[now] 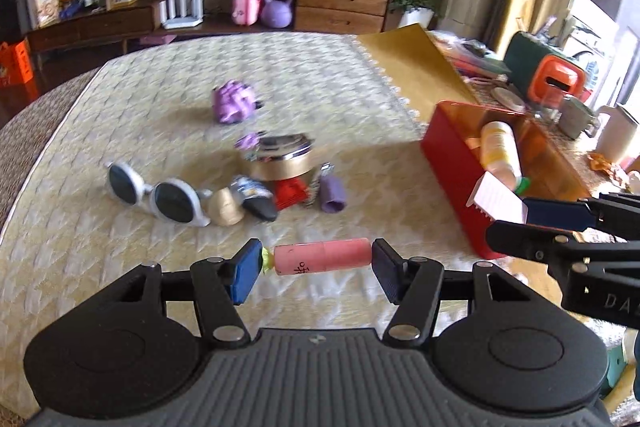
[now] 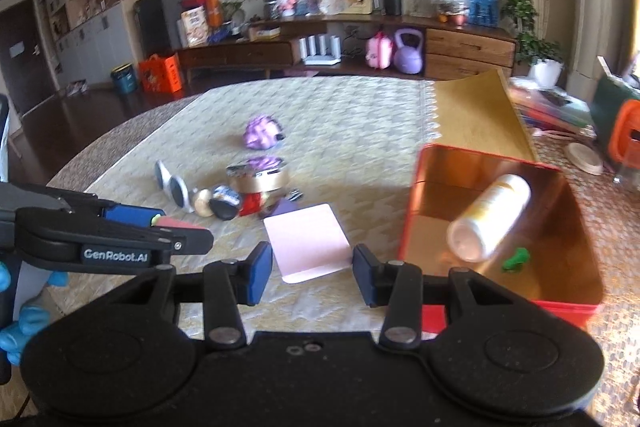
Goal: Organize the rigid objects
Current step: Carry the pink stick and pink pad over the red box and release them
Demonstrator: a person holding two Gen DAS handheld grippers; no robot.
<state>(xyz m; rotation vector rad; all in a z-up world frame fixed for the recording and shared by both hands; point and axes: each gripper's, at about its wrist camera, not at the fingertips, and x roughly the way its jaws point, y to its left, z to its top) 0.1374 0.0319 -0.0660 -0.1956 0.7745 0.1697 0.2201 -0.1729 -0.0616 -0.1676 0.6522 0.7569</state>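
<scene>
Left wrist view shows the left gripper (image 1: 316, 267) clamped end to end on a pink tube (image 1: 322, 256) with a yellow-green tip, lifted above the table (image 1: 100, 247). Right wrist view shows the right gripper (image 2: 312, 277) pinching a pale pink card (image 2: 306, 241) by its near edge, also off the cloth. A red box (image 2: 416, 219) sits near the table's right edge, with a cream bottle (image 2: 490, 221) and a small green piece (image 2: 517, 259) inside. Sunglasses (image 1: 154, 195), a gold tin (image 1: 280, 163) and small purple items cluster mid-table.
</scene>
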